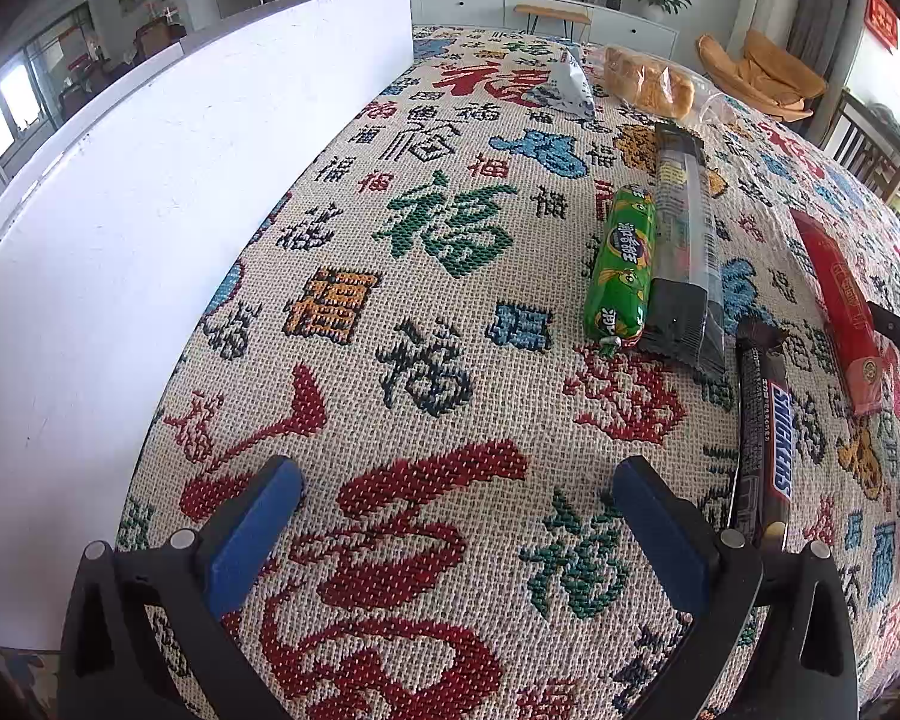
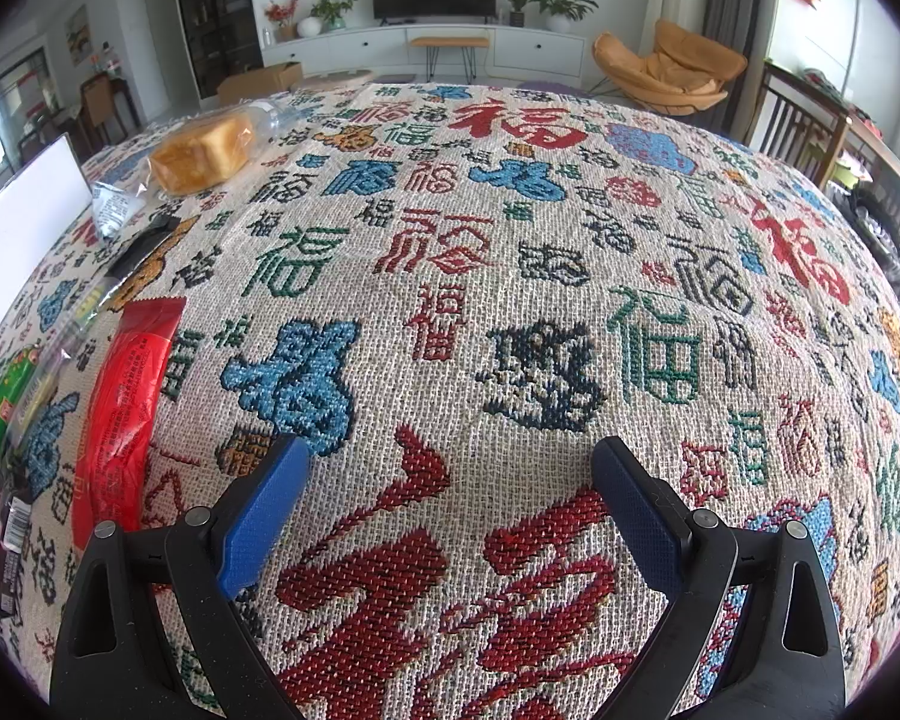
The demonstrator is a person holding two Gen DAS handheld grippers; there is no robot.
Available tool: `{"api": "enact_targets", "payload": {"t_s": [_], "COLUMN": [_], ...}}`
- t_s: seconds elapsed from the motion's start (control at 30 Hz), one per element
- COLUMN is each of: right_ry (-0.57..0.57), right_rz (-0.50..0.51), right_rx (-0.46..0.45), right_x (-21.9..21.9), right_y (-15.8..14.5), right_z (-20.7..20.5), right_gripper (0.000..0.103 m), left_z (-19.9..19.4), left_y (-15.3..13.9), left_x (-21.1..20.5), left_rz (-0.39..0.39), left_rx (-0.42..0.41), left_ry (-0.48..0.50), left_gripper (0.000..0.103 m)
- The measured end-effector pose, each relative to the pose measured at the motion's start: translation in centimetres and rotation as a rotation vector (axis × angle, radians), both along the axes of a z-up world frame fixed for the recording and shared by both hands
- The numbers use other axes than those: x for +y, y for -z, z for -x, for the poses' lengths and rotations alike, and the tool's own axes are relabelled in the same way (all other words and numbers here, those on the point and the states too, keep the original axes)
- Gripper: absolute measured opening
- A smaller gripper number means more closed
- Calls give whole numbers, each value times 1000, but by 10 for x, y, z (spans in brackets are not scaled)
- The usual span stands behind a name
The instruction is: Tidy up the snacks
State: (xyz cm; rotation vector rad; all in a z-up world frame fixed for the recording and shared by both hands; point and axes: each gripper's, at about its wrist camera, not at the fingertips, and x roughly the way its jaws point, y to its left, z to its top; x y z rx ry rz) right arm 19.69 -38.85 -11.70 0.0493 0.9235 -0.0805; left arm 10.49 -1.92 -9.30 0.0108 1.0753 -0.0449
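Note:
Snacks lie on a patterned tablecloth (image 1: pixel 450 360). In the left wrist view a green sausage pack (image 1: pixel 621 264) lies beside a black and clear packet (image 1: pixel 684 246), with a Snickers bar (image 1: pixel 765 438) nearer and a red sausage stick (image 1: pixel 840 306) to the right. A white and blue bag (image 1: pixel 564 84) and wrapped bread (image 1: pixel 648 81) lie farther back. My left gripper (image 1: pixel 456 480) is open and empty over bare cloth, left of the Snickers. My right gripper (image 2: pixel 447 462) is open and empty, just right of the red sausage stick (image 2: pixel 123 408). The bread (image 2: pixel 204 147) lies far left.
A tall white board (image 1: pixel 180 210) stands along the table's left side. The table's far edge faces a TV cabinet (image 2: pixel 426 42) and an orange chair (image 2: pixel 672 69). Wooden chairs (image 2: pixel 804 126) stand at the right.

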Motion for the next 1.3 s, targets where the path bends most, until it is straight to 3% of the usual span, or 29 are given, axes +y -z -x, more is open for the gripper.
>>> {"api": "enact_targets", "payload": {"t_s": [1.3], "right_ry": [0], "right_rz": [0], "right_rx": [0], "right_x": [0], "right_y": [0], "right_z": [0], "right_gripper": [97], "left_z": [1], "left_y": [-1], "left_x": [1], "left_rz": [-4], "left_rx": [-4], "left_ry": [-19], "left_gripper": [103]}}
